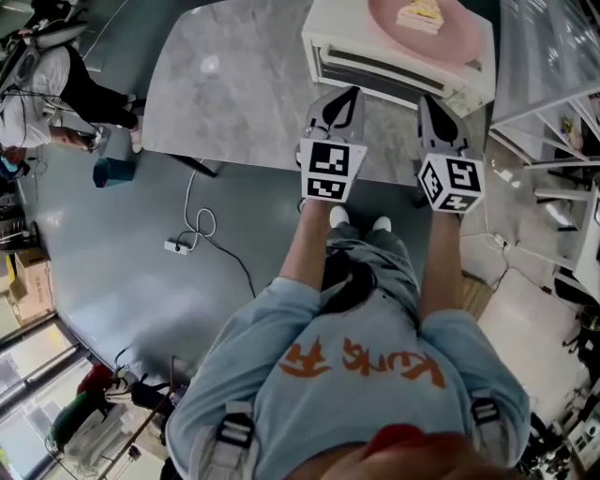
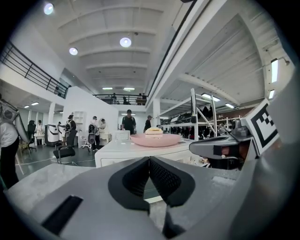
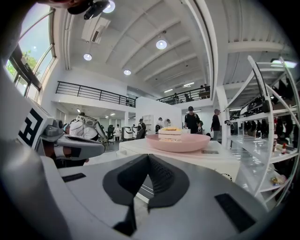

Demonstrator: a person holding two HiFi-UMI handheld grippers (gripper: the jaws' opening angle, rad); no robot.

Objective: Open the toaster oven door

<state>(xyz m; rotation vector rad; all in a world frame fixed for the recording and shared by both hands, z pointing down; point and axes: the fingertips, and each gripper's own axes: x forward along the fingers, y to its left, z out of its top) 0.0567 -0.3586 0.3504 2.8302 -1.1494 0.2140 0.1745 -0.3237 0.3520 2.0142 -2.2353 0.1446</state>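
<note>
Claws: left claw (image 1: 345,97), right claw (image 1: 429,105) closed, empty, facing toaster oven (image 1: 323,37).
Handling: door (image 1: 375,68) likely rigid, hinged; grip upper edge.

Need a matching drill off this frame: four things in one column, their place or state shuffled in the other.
Things:
1. toaster oven
2. plate
3. cake slice
4. left gripper

Place or state:
A. on the plate
B. on the marble table
C. jaws shut, nothing between them
D. on top of the toaster oven

Pairs: 1-B, 2-D, 3-A, 4-C
</note>
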